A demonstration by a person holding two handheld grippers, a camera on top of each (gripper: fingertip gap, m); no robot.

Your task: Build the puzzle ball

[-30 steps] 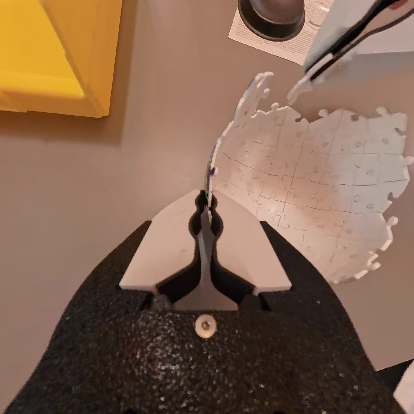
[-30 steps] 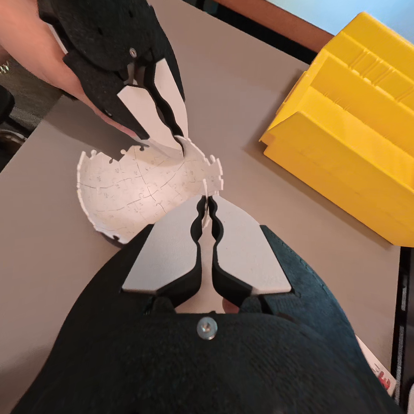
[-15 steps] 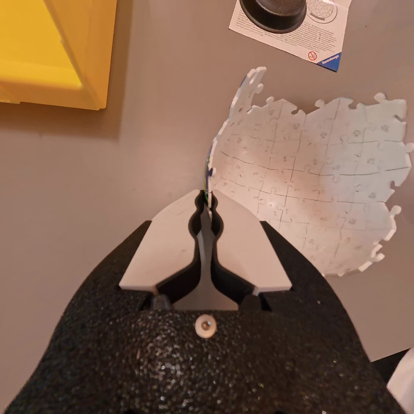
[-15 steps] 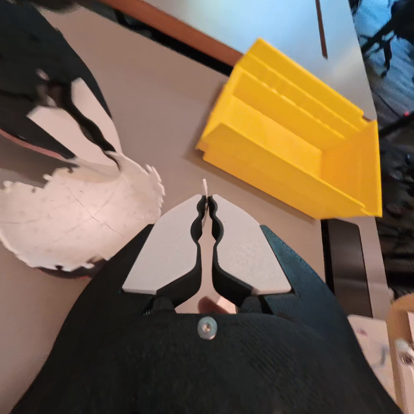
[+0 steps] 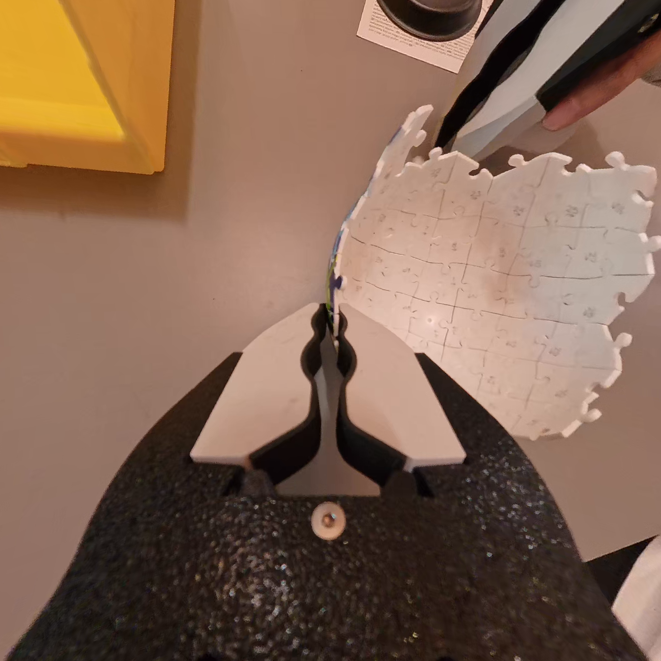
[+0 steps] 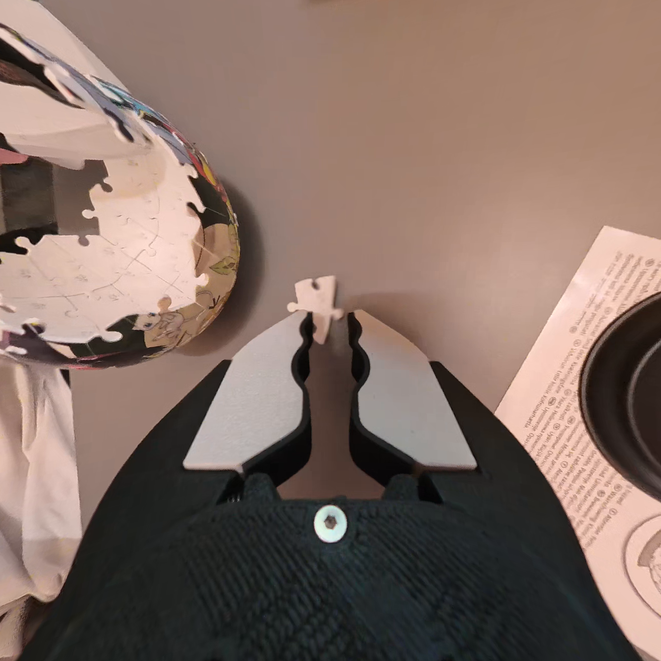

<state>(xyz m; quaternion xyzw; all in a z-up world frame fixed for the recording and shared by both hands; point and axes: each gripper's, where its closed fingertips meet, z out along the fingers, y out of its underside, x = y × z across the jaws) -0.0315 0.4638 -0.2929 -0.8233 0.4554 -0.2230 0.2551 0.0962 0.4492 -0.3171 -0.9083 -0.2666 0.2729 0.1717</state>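
Fingers of the left gripper pinched together on the rim of the half-built puzzle ball, gripping its left edge where the printed side shows as a thin coloured strip. White numbered inside of the curved shell facing the camera, jagged tabs all round its border. Resting on or just above the grey table; cannot tell which. Yellow bin well apart at upper left. Printed leaflet at the top with a black ring-shaped stand on it. Right gripper coming in from the upper right beside the shell's top edge, a fingertip behind it.

Fingers of the right gripper spread apart, with a loose white puzzle piece between the tips, touching the left one and clear of the right. Puzzle ball to the left, nearby but apart from the piece. Leaflet and stand at right. White cloth at lower left.
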